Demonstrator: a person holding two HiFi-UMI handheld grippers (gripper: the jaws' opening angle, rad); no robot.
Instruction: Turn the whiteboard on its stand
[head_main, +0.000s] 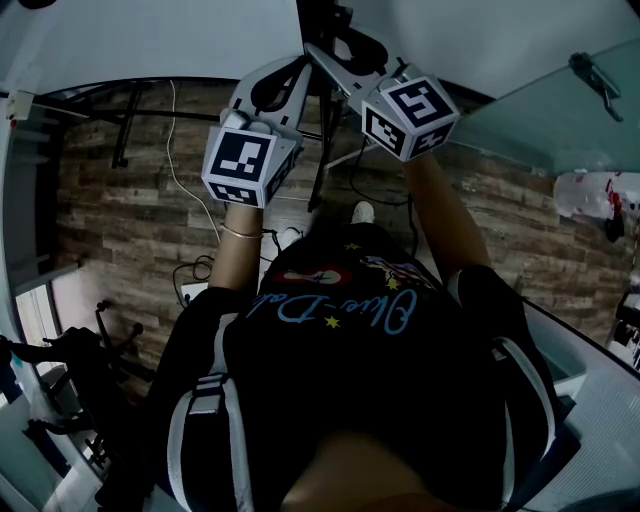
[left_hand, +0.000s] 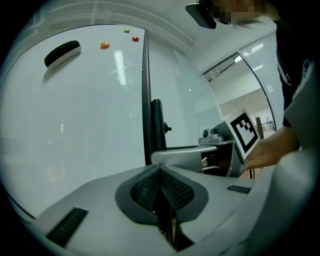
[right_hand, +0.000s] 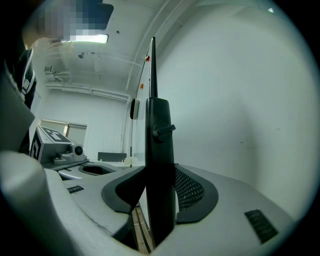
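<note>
While the right gripper (right_hand: 159, 172) is clamped on the black post (right_hand: 159, 125) at the whiteboard (left_hand: 75, 130) edge, the left gripper (left_hand: 160, 169) sits just beside that post, jaws pressed together with nothing visible between them. I'd say the turn is barely begun; the board's angle is hard to judge, and the stand's foot is out of view

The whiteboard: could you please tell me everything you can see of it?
The whiteboard is a glossy white panel, blank, with a thin black frame along its edge. A black eraser and small orange, red and green magnets cling near one end. Its framed edge runs alongside the black stand post, which the right claw grips; the left claw appears shut on its frame.
</note>
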